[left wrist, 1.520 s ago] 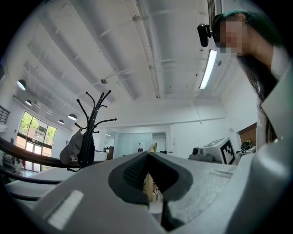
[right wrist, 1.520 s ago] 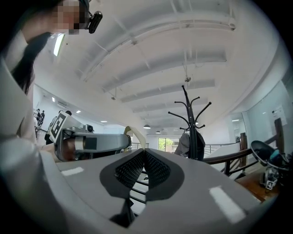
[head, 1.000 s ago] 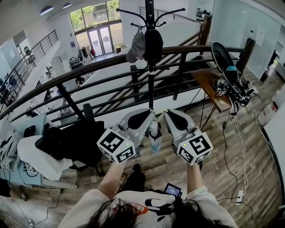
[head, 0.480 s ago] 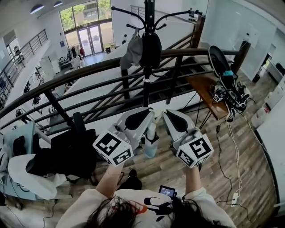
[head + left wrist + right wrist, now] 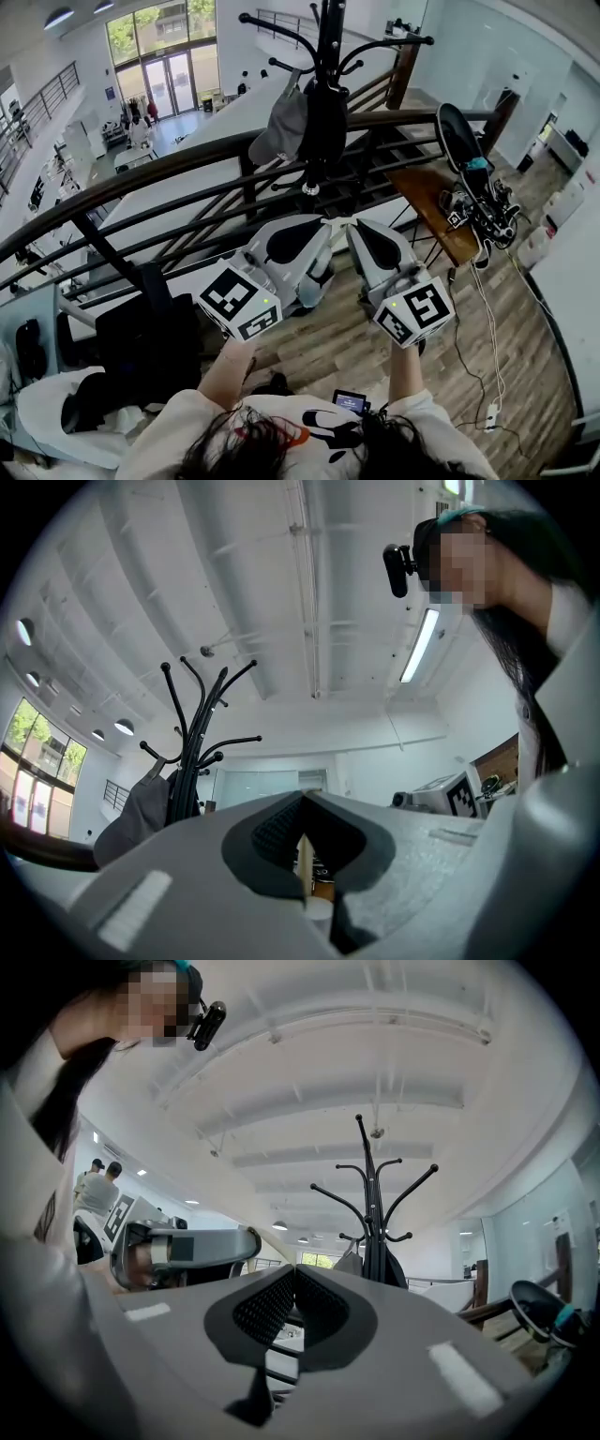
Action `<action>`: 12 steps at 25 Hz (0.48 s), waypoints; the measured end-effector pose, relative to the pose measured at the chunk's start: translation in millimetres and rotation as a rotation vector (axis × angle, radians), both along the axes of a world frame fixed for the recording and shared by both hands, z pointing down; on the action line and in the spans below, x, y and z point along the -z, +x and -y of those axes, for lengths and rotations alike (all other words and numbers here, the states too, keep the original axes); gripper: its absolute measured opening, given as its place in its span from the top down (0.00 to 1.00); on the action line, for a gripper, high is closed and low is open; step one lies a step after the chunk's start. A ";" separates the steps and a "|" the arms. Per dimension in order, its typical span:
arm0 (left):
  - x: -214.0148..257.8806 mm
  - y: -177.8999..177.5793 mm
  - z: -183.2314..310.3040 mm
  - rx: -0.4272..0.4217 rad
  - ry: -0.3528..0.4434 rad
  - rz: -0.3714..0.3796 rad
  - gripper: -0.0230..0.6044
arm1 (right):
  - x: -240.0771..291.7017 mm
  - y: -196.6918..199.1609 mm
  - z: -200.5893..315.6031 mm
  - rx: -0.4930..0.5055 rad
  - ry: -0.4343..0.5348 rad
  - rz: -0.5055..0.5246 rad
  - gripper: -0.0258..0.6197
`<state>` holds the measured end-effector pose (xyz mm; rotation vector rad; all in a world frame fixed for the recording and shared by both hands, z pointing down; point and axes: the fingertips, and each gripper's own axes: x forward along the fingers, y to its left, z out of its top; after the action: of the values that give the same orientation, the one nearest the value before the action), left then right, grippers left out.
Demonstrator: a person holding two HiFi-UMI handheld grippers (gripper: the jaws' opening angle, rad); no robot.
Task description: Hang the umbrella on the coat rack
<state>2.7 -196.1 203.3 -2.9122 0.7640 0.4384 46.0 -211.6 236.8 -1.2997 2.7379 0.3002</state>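
No word, number or brand can be read anywhere. The left cube (image 5: 239, 302), on the left gripper (image 5: 323, 225), and the right cube (image 5: 414, 312), on the right gripper (image 5: 352, 226), bear only black-and-white square patterns, no letters. The small screen (image 5: 349, 401) at the person's chest glows, but its print is too small to read, as is the blue wall sign (image 5: 110, 93) beside the far glass doors.

I read this as an office mezzanine: dark railing (image 5: 187, 155) over an open lower floor (image 5: 178, 122), glass entrance doors (image 5: 169, 80), black office chair (image 5: 141, 342), wood-plank floor (image 5: 506, 309).
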 end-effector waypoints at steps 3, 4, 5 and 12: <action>2.7 -7.8 28.2 -0.017 0.005 -0.012 0.96 | 2.9 -6.1 24.6 -0.023 0.011 -0.011 0.92; 3.4 -8.9 36.5 -0.028 0.008 -0.015 0.96 | 3.7 -6.9 32.4 -0.034 0.014 -0.018 0.92; 4.4 -10.3 44.6 -0.038 0.011 -0.017 0.96 | 4.8 -8.0 40.2 -0.044 0.018 -0.025 0.92; 16.3 -16.7 94.2 -0.088 0.033 -0.022 0.96 | 17.1 -14.5 88.8 -0.092 0.052 -0.042 0.92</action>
<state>-14.0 -290.2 187.0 -2.9230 0.6264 0.4875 31.5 -300.4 219.7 -1.4240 2.6897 0.4075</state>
